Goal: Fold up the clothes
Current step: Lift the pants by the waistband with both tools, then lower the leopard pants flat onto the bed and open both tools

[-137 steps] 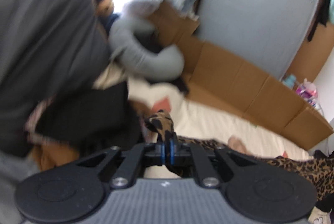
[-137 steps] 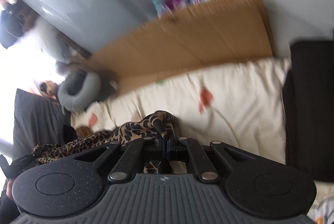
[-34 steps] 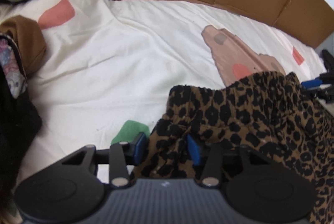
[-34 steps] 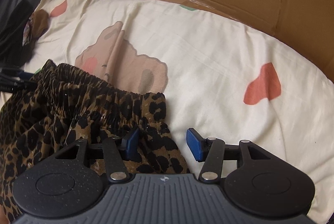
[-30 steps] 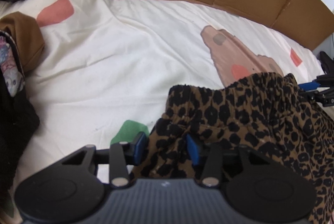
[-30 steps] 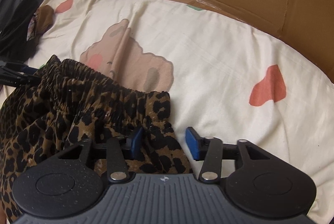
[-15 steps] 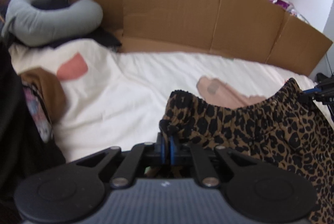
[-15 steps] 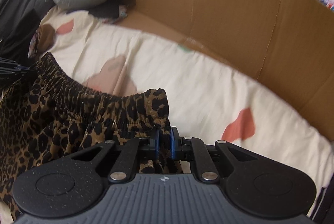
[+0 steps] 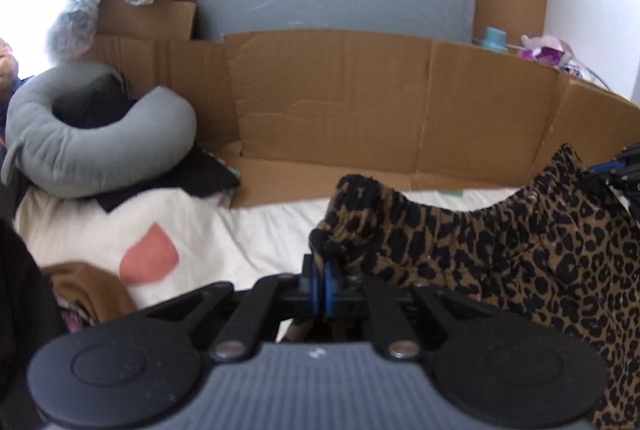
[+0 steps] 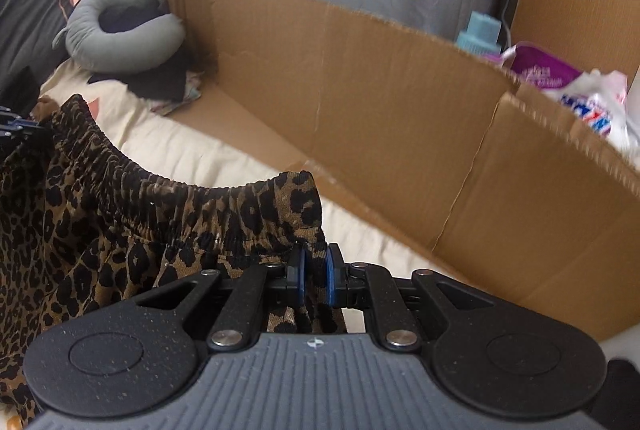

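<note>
Jaws first: left gripper [image 9: 320, 288] has its jaws clamped on one end of the gathered waistband of the leopard-print garment [image 9: 520, 250]; right gripper [image 10: 314, 280] has its jaws pinched on the other end, a thicker bunch of fabric between the blue pads. We read this as a two-corner hold, waistband strung between the hands so the cloth hangs flat below and can be laid out square for folding. Band sags in a shallow curve between the two grips, so it is not pulled taut. Garment is lifted above the bed [image 9: 248, 230], its lower part out of view beneath the grippers. Beyond it, cream sheet with coloured patches, a cardboard wall [image 10: 380, 101] along the far edge, a grey neck pillow [image 9: 92, 149] on dark clothes at the left corner.
</note>
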The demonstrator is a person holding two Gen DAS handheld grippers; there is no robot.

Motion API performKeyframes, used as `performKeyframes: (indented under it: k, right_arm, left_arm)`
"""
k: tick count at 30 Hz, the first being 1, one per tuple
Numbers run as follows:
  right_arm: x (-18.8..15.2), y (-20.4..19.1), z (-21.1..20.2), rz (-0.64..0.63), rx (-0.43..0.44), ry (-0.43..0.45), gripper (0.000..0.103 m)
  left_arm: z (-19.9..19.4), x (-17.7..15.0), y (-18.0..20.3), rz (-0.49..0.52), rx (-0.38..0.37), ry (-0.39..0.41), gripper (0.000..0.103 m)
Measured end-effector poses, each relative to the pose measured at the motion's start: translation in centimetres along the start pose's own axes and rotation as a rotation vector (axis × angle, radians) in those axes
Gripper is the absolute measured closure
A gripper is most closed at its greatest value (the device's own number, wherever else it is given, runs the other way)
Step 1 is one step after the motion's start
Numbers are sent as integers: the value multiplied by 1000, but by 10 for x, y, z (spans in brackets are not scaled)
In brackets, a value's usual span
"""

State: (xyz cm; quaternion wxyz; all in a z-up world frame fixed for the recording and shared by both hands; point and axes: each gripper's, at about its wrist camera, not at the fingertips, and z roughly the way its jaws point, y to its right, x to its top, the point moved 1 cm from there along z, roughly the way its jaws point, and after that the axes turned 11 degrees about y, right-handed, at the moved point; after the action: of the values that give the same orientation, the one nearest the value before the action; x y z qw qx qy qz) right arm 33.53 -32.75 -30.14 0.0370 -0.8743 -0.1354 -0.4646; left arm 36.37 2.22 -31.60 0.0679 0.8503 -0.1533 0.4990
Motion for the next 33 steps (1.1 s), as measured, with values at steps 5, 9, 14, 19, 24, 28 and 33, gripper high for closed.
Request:
performKeyframes:
  k: [5, 9, 14, 19, 24, 28, 33]
  right_arm:
    - [15, 4, 13, -19, -22, 5, 95]
    - [24, 6, 28, -32, -43, 1, 94]
    - [21, 10, 56, -19, -53, -43, 91]
    - [7, 20, 74, 21, -72, -102, 80]
    - [-7, 30, 61, 52, -57, -121, 78]
    - [-14, 38, 43, 79, -44, -130, 75]
    - [-24, 46, 9, 118, -29, -141, 74]
  left_arm:
    - [17, 8, -2, 12, 17, -4, 99]
    - [33, 12, -3, 22, 31, -12, 99]
    - [64, 6, -3, 31, 46, -105, 92]
    - [71, -6, 1, 46, 76, -154, 80]
    - [57, -10, 3, 41, 59, -168, 78]
    - [45, -9, 15, 69, 50, -191, 77]
    - [16, -7, 32, 69, -11, -188, 77]
